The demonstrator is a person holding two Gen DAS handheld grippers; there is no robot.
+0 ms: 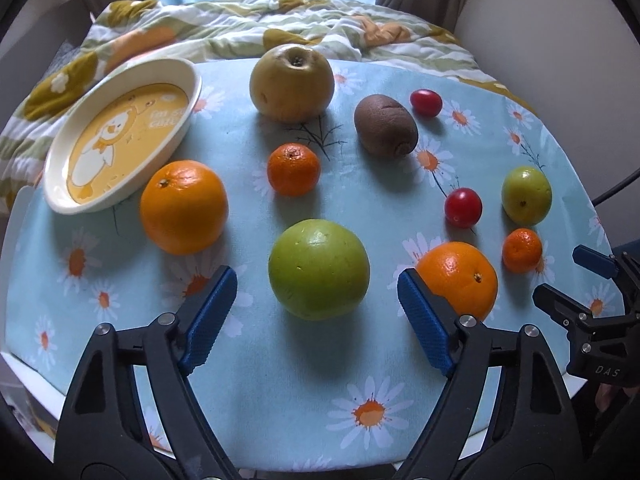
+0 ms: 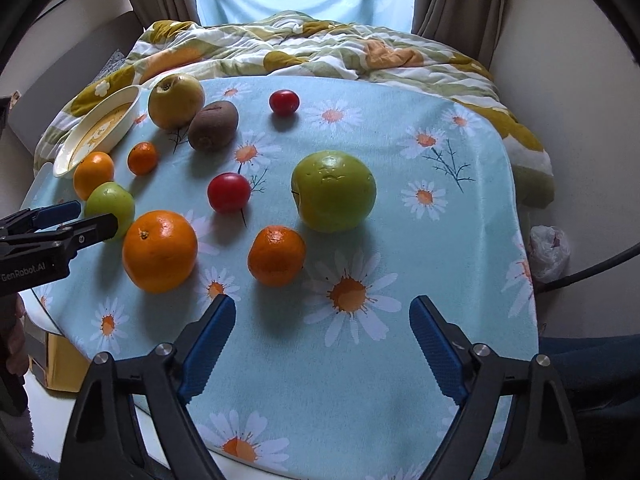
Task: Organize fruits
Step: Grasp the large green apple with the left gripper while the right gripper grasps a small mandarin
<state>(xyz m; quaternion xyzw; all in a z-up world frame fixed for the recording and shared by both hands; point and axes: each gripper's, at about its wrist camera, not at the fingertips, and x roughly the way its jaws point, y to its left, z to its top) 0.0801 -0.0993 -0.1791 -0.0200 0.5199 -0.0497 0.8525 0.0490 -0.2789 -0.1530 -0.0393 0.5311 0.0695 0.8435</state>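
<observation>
Fruit lies scattered across the counter (image 2: pixel 460 240), on a daisy-print cloth; its right half is mostly bare. Left gripper (image 1: pixel 316 292) has its jaws apart, around but not touching the smooth big green apple (image 1: pixel 319 269). Right gripper (image 2: pixel 322 322) is apart too, over bare cloth before a dimpled mandarin (image 2: pixel 276 255). The glossy oval dish (image 1: pixel 56 160) sits at the far-left edge beside a round orange (image 1: pixel 183 207). A fuzzy kiwi (image 1: pixel 385 125) lies mid-counter.
</observation>
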